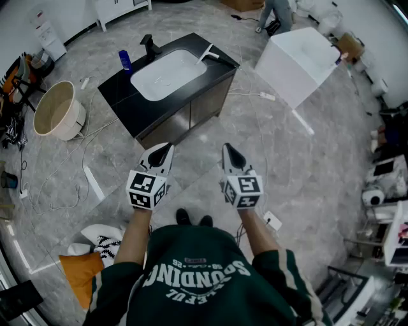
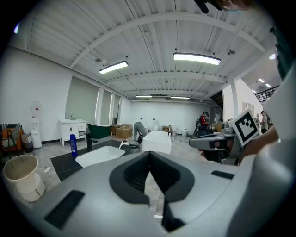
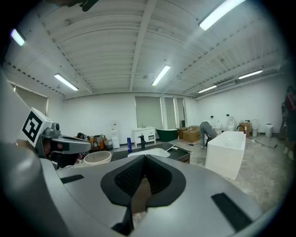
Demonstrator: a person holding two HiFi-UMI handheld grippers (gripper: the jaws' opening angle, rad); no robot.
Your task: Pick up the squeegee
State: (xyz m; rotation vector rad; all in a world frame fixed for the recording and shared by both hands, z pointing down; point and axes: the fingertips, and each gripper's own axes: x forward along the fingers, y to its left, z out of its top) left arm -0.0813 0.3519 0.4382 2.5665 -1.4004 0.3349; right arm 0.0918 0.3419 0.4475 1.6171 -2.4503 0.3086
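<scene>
The squeegee (image 1: 211,55), with a white handle and dark blade, lies on the black vanity counter (image 1: 127,95) at the right rim of the white sink basin (image 1: 167,73). It shows small in the left gripper view (image 2: 124,144) and the right gripper view (image 3: 172,148). My left gripper (image 1: 167,148) and right gripper (image 1: 227,148) hang side by side over the floor, well short of the vanity, both pointing toward it. Both are shut with nothing between the jaws, as the left gripper (image 2: 149,155) and right gripper (image 3: 144,157) show in their own views.
A black faucet (image 1: 150,44) and a blue bottle (image 1: 125,60) stand at the back of the counter. A beige round tub (image 1: 57,111) sits left of the vanity, a white bathtub (image 1: 296,60) to its right. Cables (image 1: 83,159) trail over the grey floor. A person (image 1: 275,13) bends at the far back.
</scene>
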